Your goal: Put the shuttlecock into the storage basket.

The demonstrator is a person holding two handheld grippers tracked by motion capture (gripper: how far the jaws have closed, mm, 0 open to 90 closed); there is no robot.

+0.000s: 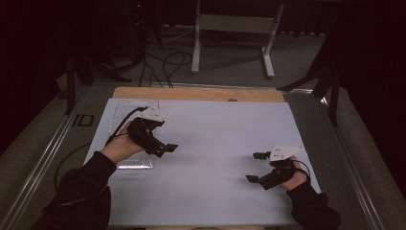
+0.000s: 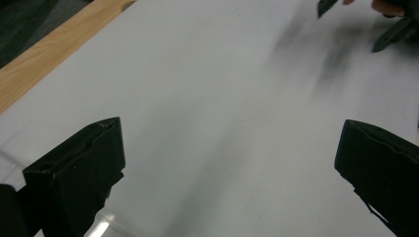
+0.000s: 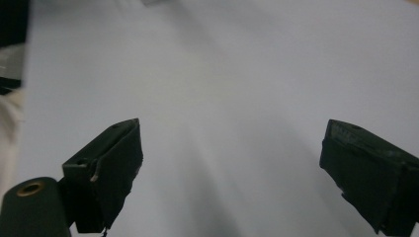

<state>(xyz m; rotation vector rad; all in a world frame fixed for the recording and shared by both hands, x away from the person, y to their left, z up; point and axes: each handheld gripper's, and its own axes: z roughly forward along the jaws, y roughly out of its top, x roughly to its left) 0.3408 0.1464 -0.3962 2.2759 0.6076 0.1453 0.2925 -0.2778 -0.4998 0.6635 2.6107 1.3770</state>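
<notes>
Hovering over the smooth pale-grey table sheet (image 1: 210, 143), my black left gripper (image 1: 165, 148) spreads its blocky jaws wide. My black right gripper (image 1: 256, 166) gapes too, holding nothing.

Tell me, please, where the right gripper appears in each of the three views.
High view: the right gripper is at the lower right, jaws apart, pointing left.
Left gripper view: the same gripper is far off in the top right corner.
Right gripper view: this gripper rises from both bottom corners.
Shared landmark: the white sheet beneath it.
</notes>
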